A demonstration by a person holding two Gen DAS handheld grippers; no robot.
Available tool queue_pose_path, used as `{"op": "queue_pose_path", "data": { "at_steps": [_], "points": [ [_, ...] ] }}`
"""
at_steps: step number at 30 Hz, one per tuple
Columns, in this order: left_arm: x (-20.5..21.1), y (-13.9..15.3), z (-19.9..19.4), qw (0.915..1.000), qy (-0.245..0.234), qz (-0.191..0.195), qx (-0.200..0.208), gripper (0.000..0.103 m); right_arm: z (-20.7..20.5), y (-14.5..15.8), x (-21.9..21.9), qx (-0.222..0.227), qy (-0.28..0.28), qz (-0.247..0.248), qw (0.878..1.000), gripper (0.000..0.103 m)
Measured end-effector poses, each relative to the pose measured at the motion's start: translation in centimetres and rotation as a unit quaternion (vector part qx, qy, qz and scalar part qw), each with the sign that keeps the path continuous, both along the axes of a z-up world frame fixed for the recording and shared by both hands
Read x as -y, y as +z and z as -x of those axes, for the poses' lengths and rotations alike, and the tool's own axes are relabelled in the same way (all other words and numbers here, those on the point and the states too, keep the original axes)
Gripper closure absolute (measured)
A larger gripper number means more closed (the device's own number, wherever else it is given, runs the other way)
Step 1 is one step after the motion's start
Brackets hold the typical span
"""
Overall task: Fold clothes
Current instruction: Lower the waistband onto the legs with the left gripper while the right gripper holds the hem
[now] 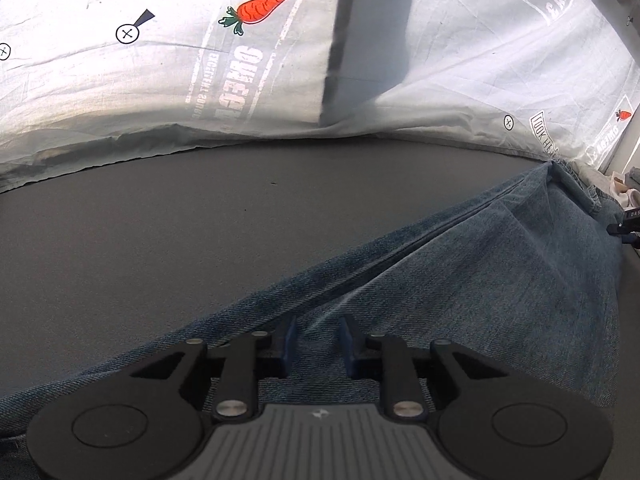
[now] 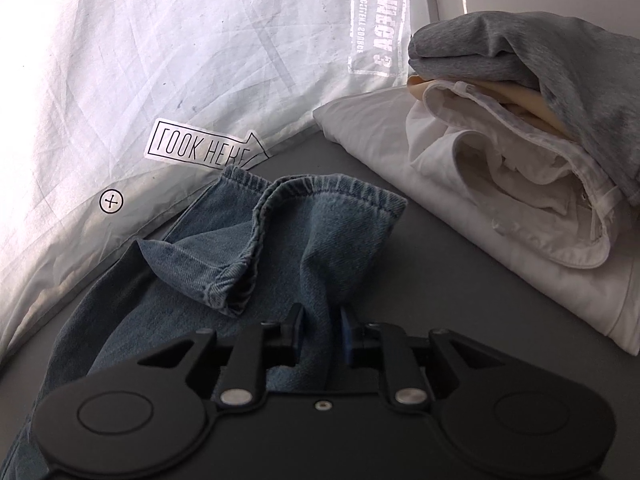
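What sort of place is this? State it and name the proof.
Probably a staged folding station for data recording, not a lived-in room. A plain grey tabletop is backed by a hung white printed sheet with cross-in-circle markers, and a stack of folded grey and white garments sits beside the blue denim jeans.

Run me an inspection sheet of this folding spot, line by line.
Surface: dark grey table, bare ahead of the left tongs.
Job's things: jeans stretched between both tongs, hems rumpled.
Clutter: pile of clothes, grey over white, beside the hems.
Grippers: left tongs and right tongs each pinch denim.
Cables: nothing seen.
Surroundings: white printed sheet hanging behind the table.
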State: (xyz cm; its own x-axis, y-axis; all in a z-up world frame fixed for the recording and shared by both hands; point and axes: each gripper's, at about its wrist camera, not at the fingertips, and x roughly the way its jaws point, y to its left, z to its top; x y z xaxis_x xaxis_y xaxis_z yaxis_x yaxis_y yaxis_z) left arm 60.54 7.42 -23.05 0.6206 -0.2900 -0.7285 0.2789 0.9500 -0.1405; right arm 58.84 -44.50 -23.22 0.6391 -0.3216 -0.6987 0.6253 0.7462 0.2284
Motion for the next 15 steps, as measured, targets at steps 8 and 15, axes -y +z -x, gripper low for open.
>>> {"op": "queue_pose_path", "data": {
  "at_steps": [8, 15],
  "points": [
    [-0.5, 0.7, -0.8, 0.9989, -0.019, 0.039, -0.019, 0.055, 0.2, 0.0, -0.2, 0.005, 0.007, 0.007, 1.0, 0.084],
    [2.2, 0.2, -2.3, 0.9978, -0.064, 0.016, -0.012, 0.054, 0.4, -0.1, -0.4, 0.009, 0.01, 0.013, 1.0, 0.083]
  ]
}}
